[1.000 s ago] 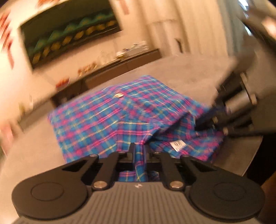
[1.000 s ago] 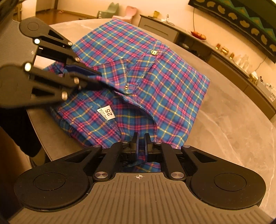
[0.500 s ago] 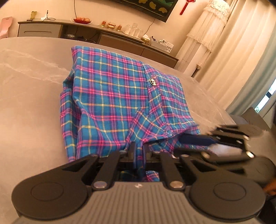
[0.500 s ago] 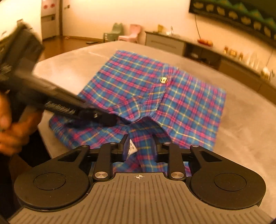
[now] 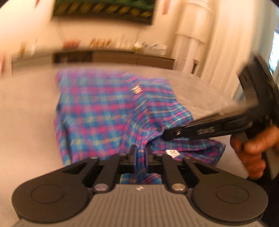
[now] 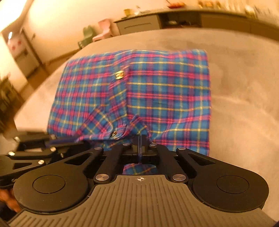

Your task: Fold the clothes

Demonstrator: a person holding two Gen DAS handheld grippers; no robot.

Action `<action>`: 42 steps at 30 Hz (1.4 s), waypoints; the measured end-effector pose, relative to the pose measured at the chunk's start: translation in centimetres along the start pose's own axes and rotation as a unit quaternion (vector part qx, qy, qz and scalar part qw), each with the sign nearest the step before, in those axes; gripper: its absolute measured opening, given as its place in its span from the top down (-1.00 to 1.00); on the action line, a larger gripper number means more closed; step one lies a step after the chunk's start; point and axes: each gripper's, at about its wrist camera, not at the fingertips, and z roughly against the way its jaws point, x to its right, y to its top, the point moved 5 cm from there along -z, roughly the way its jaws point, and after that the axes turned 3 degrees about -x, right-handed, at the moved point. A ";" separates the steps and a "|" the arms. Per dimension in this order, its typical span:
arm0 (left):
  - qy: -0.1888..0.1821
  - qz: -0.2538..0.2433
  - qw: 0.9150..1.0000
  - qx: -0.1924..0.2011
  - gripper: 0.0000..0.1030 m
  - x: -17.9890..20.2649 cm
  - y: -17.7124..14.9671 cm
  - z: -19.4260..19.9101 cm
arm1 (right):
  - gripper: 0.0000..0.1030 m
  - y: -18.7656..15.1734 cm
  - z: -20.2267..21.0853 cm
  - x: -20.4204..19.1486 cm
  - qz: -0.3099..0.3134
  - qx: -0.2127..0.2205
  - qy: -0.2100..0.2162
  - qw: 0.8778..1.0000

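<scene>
Plaid shirt (image 6: 157, 90), blue w/ pink & yellow lines, lies folded on the grey table (image 6: 244, 87), collar end toward the near edge, far hem straight across. Left gripper (image 5: 140, 153) at the shirt's near edge w/ a bunched strip of cloth running up between its narrow fingers (image 5: 132, 153); they are easing apart slightly, fabric betw. them. In the right wrist view the same gripper (image 6: 52, 139) comes in from the left, low, tips at the collar (image 6: 97, 125) flap. Right gripper (image 6: 140, 141) has its fingers (image 6: 135, 141) shut tight together, nipping the cloth at the collar's near edge, just right of a small brass snap (image 6: 113, 134). From the left wrist view the right gripper (image 5: 167, 135) reaches in from the right, gripped by a hand (image 5: 252, 150), tip on the shirt's raised fold. White size tag (image 5: 172, 152) shows just beside the left fingers. Brass button (image 6: 119, 75) sits on the placket mid-shirt. Left view heavily blurred. Behind: long low sideboard (image 6: 174, 19) along the wall, pale curtains (image 5: 218, 38), dark framed picture (image 5: 104, 10) above.
</scene>
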 end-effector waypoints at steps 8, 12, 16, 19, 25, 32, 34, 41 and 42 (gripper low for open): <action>0.066 -0.057 0.996 0.034 0.95 1.5 0.3 -1.3 | 1.00 -1.2 0.2 -3.6 0.138 0.004 -0.077 0.987; -0.020 0.134 0.990 0.034 1.00 -3.0 0.4 -0.7 | 1.00 -0.9 0.3 -3.1 0.110 -0.003 -0.062 0.992; -0.064 0.294 0.953 0.026 1.00 -7.8 -1.1 -1.1 | 1.00 -0.6 0.4 -2.2 0.067 -0.009 -0.038 0.997; -0.061 0.264 0.962 0.038 0.99 -7.5 -1.0 -0.3 | 1.00 -0.7 0.5 -1.7 0.056 -0.001 -0.026 0.998; 0.007 -0.006 0.999 0.039 0.27 0.7 -0.6 -0.5 | 0.95 -1.4 1.5 -3.3 0.098 0.032 -0.044 0.994; 0.063 -0.042 0.997 0.019 0.94 2.5 -1.5 -3.0 | 0.92 -1.9 1.8 -3.0 0.080 0.025 -0.026 0.996; 0.036 0.016 0.999 0.022 0.94 1.4 -1.5 -2.3 | 0.92 -1.6 1.6 -2.5 0.060 0.020 -0.013 0.998; -0.060 0.224 0.973 0.009 0.95 -3.6 -2.4 -2.0 | 0.98 -0.4 0.3 0.8 -0.063 -0.018 0.080 0.995; -0.068 0.242 0.968 0.007 0.95 -4.0 -2.6 -2.2 | 1.00 -0.3 0.2 0.9 -0.064 -0.022 0.078 0.995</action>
